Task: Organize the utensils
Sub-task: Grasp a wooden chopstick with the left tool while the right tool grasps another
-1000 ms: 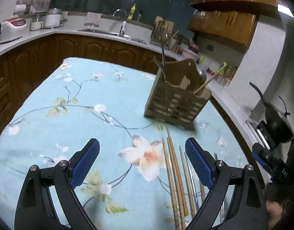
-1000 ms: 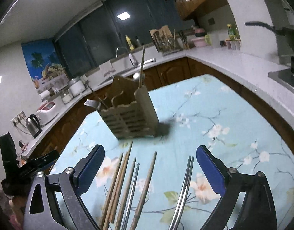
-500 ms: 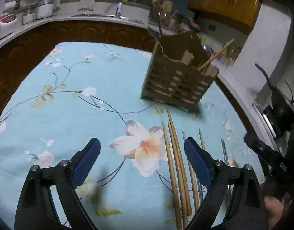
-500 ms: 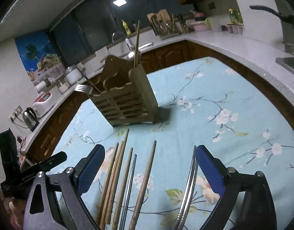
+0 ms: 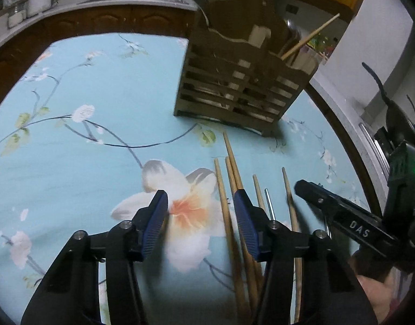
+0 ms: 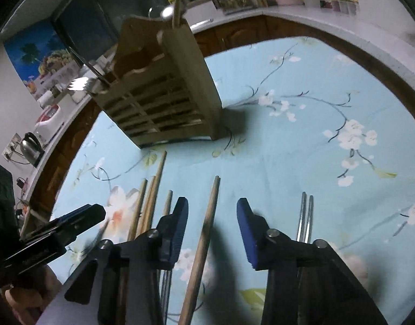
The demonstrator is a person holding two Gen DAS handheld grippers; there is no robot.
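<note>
A slatted wooden utensil holder (image 5: 242,81) stands on the blue floral tablecloth (image 5: 85,140); it also shows in the right wrist view (image 6: 164,89) with a chopstick and a fork in it. Several wooden chopsticks (image 5: 226,184) and metal ones lie in front of it. My left gripper (image 5: 200,222) is open low over the cloth, with one wooden chopstick between its pads. My right gripper (image 6: 211,227) is open with a single wooden chopstick (image 6: 204,233) between its pads. A pair of metal chopsticks (image 6: 306,216) lies to its right.
A curved white counter with wooden cabinets (image 5: 104,19) rings the table, with jars, a sink, a kettle (image 6: 31,146) and a black pan (image 5: 399,119) on it. The right gripper's body (image 5: 343,222) shows in the left wrist view.
Both grippers have dropped toward the table and forward toward the holder. Both jaws have narrowed around the chopsticks but stay open.
</note>
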